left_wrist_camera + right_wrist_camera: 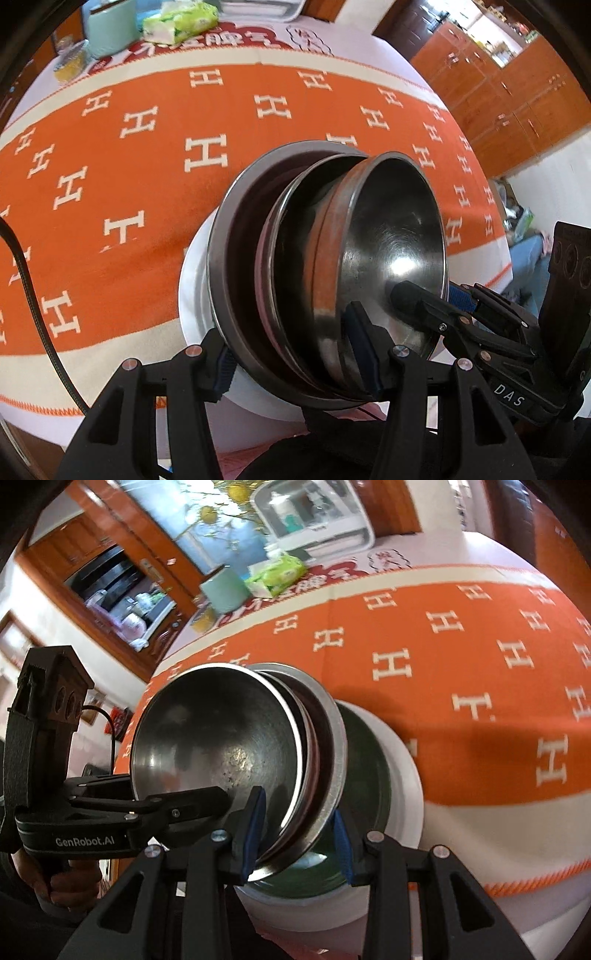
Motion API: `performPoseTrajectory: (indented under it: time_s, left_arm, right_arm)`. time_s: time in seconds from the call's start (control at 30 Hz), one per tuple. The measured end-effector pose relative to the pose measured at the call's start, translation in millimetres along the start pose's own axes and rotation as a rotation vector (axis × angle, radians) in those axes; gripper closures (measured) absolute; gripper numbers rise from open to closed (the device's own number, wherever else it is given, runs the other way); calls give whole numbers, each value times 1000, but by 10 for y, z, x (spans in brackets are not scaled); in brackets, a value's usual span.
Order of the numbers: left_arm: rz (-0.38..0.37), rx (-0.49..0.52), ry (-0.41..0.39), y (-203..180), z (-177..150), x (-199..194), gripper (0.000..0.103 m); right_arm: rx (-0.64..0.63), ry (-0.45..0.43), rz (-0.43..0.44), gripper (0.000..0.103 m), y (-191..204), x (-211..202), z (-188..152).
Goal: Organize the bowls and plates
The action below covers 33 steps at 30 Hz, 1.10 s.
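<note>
Both grippers are clamping the nested steel bowl stack (pixel 332 266) at lower centre: left gripper (pixel 299 358) pinching the rims, right gripper (pixel 299 830) gripping the opposite edge. Stack is tilting above the white plate (pixel 192 295), over the orange tablecloth (pixel 129 184). Best keeping both grips level and lowering together so bowls aren't sliding apart. Bowl count and plate contact hard to make out.

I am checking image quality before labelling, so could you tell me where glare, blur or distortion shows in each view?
Left wrist view: a bright glare spot sits inside the top steel bowl, and the fisheye bends the orange tablecloth into a dome. Right wrist view: the cloth's lettering smears at the right edge, and the background is soft.
</note>
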<state>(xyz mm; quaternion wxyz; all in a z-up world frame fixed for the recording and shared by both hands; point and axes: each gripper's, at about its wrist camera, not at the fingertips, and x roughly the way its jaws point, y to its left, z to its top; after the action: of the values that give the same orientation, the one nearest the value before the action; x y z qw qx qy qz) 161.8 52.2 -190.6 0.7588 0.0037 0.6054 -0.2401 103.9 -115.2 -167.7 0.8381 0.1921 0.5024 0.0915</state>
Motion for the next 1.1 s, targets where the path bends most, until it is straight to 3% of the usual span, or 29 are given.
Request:
performPoseTrajectory:
  time_s: [0.37, 0.6, 0.97, 1.1]
  left_arm:
    - [-32, 54, 40, 55, -54, 199, 48]
    - [46, 85, 29, 26, -52, 198, 46]
    - [45, 91, -57, 68, -84, -31, 45]
    - [34, 71, -95, 117, -96, -157, 45]
  right_arm:
    - [113, -20, -79, 63, 42, 38, -210]
    - [100, -28, -122, 60, 139, 28, -195]
    - [103, -130, -160, 49, 154, -219, -145]
    - [93, -170, -169, 39, 194, -319, -89]
